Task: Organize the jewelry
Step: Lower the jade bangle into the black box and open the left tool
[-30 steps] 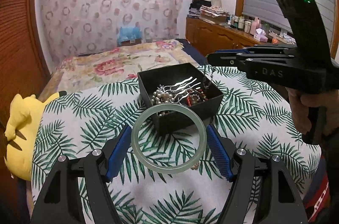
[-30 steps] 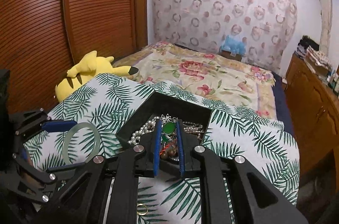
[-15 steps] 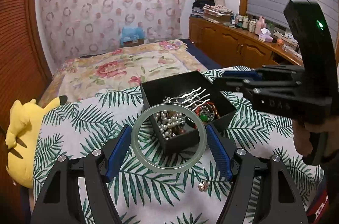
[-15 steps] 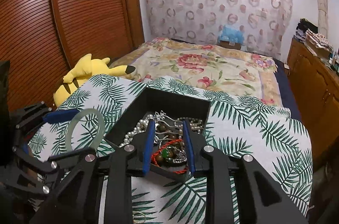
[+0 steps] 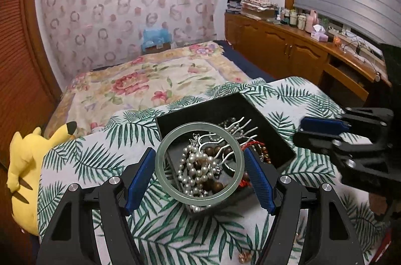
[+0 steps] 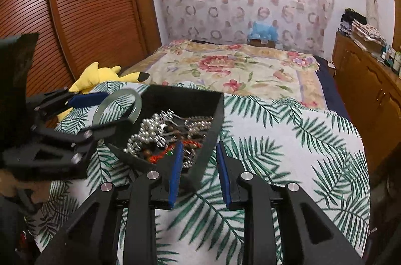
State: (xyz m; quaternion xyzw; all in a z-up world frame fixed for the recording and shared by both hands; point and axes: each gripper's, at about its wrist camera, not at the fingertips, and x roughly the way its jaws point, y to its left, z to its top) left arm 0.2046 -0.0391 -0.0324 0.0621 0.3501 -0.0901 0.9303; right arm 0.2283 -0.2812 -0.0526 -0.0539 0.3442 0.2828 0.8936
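My left gripper is shut on a pale green jade bangle and holds it just above the near corner of a black jewelry box. The box holds pearl strands, silver hair forks and red and brown beads. In the right wrist view the bangle hovers at the box's left edge. My right gripper is open and empty, its jaws straddling the box's near right wall.
The box sits on a palm-leaf cloth at the foot of a floral bed. A yellow plush toy lies at the left edge. A small ring lies on the cloth near me. Wooden cabinets stand right.
My left gripper has carried the bangle forward, over the box's near corner. My right gripper has opened wider and pulled back from inside the box to its near wall.
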